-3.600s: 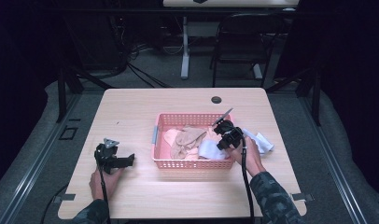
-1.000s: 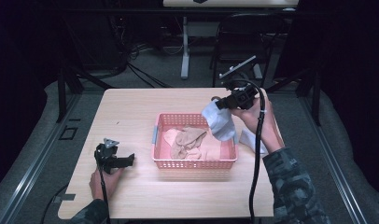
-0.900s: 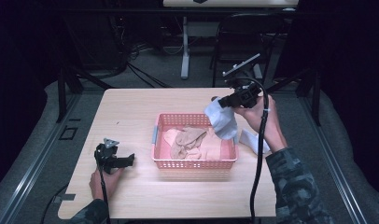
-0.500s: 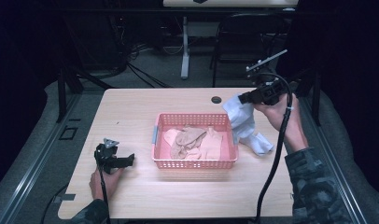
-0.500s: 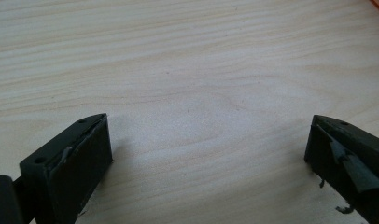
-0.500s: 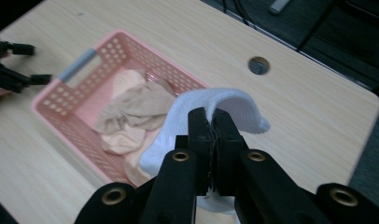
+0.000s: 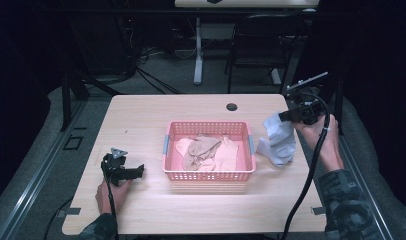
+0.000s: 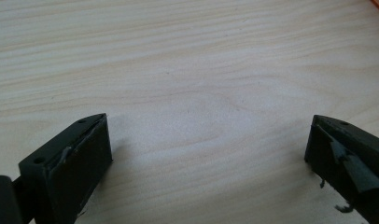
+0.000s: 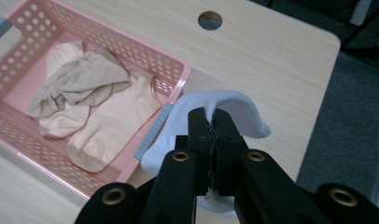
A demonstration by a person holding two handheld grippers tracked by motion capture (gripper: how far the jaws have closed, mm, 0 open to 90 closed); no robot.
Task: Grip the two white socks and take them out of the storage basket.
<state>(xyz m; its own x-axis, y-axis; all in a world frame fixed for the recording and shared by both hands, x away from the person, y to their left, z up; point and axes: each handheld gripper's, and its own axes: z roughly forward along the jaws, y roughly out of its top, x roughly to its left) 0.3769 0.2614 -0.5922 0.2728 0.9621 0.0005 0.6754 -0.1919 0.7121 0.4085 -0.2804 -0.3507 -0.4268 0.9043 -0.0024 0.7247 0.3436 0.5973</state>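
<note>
The right tongs [image 9: 210, 122], clamped on a white sock [image 7: 280, 141], hold it hanging lengthwise above the desk [image 7: 201, 107], right of the pink basket [image 7: 209, 175]; left tongs [image 8: 206, 154] rest apart.

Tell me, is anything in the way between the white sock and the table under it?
Nothing visible is. The right gripper is shut on the white sock, which hangs beside the pink basket, outside its right wall. Below it is bare table; whether the sock's tip already touches the wood is unclear.
</note>
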